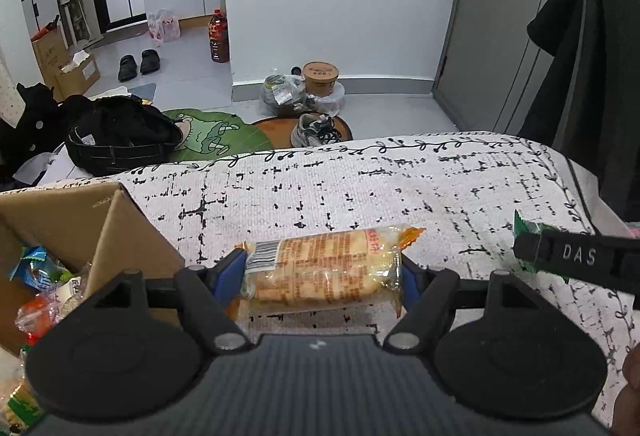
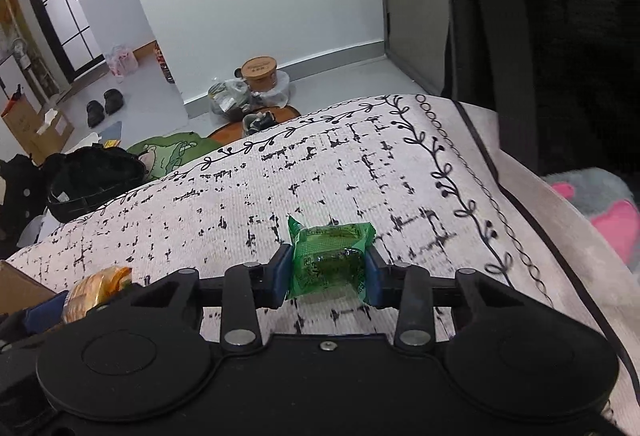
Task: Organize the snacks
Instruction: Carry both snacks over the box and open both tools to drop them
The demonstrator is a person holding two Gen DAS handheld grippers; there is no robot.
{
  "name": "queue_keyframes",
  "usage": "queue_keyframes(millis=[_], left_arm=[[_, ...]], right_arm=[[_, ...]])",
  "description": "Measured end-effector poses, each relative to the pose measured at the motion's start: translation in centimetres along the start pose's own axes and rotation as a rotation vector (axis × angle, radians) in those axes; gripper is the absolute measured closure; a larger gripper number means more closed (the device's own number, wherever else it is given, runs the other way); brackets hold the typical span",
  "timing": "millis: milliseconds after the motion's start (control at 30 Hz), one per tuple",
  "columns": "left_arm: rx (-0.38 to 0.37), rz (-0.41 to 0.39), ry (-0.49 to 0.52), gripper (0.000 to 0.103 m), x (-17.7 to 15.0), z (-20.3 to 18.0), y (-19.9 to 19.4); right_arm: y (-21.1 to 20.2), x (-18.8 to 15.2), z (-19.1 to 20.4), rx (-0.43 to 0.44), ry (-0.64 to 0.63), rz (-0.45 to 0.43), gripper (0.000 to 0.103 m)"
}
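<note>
My left gripper [image 1: 322,270] is shut on an orange cracker packet [image 1: 328,268], held just above the white patterned cloth [image 1: 360,187]. A cardboard box [image 1: 60,220] with several snack packets stands to its left. My right gripper [image 2: 326,272] is shut on a small green snack packet [image 2: 330,260] over the same cloth [image 2: 320,171]. The right gripper also shows at the right edge of the left wrist view [image 1: 580,260], with the green packet [image 1: 528,226] behind it. The cracker packet shows at the lower left of the right wrist view [image 2: 98,290].
Beyond the cloth's far edge the floor holds a black basket [image 1: 120,139], a green mat [image 1: 216,133], a sneaker [image 1: 316,129], bags and a tub [image 1: 320,75]. Dark clothes [image 1: 592,35] hang on the right. A pink and grey plush [image 2: 600,211] lies right of the cloth.
</note>
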State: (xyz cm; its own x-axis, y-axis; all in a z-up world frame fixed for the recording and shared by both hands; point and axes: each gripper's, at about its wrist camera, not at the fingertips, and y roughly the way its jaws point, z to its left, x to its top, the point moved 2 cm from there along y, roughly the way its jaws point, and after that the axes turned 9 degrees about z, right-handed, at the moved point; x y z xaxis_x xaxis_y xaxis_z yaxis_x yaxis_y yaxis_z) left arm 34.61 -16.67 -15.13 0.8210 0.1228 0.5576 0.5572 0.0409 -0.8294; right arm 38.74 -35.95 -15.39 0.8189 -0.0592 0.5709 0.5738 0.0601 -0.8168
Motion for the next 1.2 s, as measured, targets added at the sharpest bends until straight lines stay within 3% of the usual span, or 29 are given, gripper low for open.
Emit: queue_keyframes(millis=[700,1067,1200], left_arm=[[-0.093,-0.100,0.066,0.029,-0.1,1.8,-7.0],[-0.100,-0.153,0.062,0.029,-0.7,5.5,-10.7],[-0.103,-0.170,0.052,0.029,-0.2,7.4,-12.3]], right_arm=[[-7.6,-3.1,3.3,-0.020,0.028,-0.087,0.066],[-10.1,-4.1,6.4,-0.001,-0.008,-0.116,0.066],[-11.1,-4.3,8.0,0.042,-0.023,-0.122,0.066]])
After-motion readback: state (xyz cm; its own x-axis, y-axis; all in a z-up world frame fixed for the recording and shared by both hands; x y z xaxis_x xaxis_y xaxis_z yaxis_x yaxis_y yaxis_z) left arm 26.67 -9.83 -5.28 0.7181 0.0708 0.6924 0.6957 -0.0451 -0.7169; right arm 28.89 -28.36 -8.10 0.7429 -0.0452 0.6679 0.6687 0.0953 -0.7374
